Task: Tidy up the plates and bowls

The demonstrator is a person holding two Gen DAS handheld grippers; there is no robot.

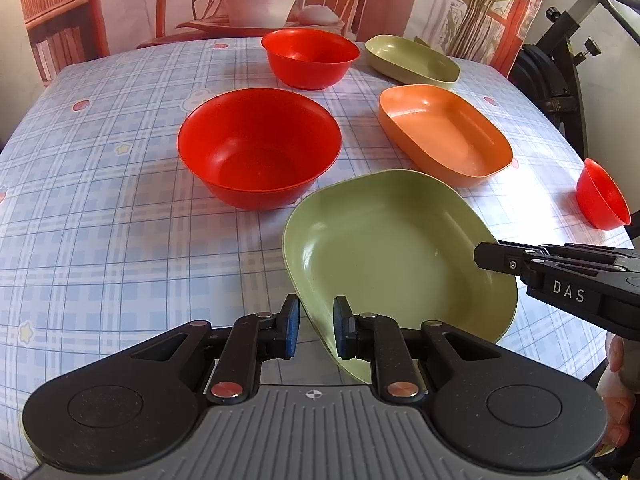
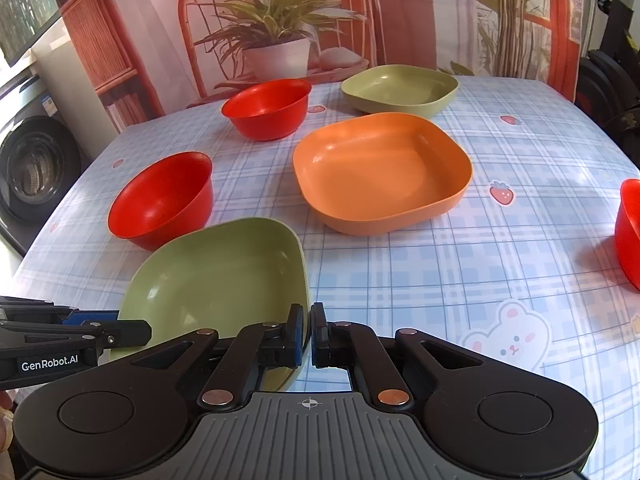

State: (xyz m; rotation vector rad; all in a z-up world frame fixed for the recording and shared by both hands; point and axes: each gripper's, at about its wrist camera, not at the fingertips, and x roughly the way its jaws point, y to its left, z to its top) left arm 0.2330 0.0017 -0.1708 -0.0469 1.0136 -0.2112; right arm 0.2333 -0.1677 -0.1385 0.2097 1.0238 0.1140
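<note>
- Three red bowls stood on the checked tablecloth [image 2: 500,264]: near [image 1: 259,148], far [image 1: 310,58], and one at the right edge [image 1: 602,196].
- Three square plates: near green plate [image 1: 396,248], orange plate [image 1: 444,134], far green plate [image 1: 412,60].
- Right gripper [image 2: 306,334] was clamped on the near green plate's rim.
- Left gripper [image 1: 316,330] straddled the opposite rim, jaws apart, apparently not touching.
- A plant backdrop [image 2: 276,36] hung behind.

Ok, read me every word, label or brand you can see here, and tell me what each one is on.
"DAS": on the right gripper, seen from the left wrist camera.
"GenRobot.AI": on the left gripper, seen from the right wrist camera.
Blue sticker on the washing machine: too small to read.
The dishes show no text.
</note>
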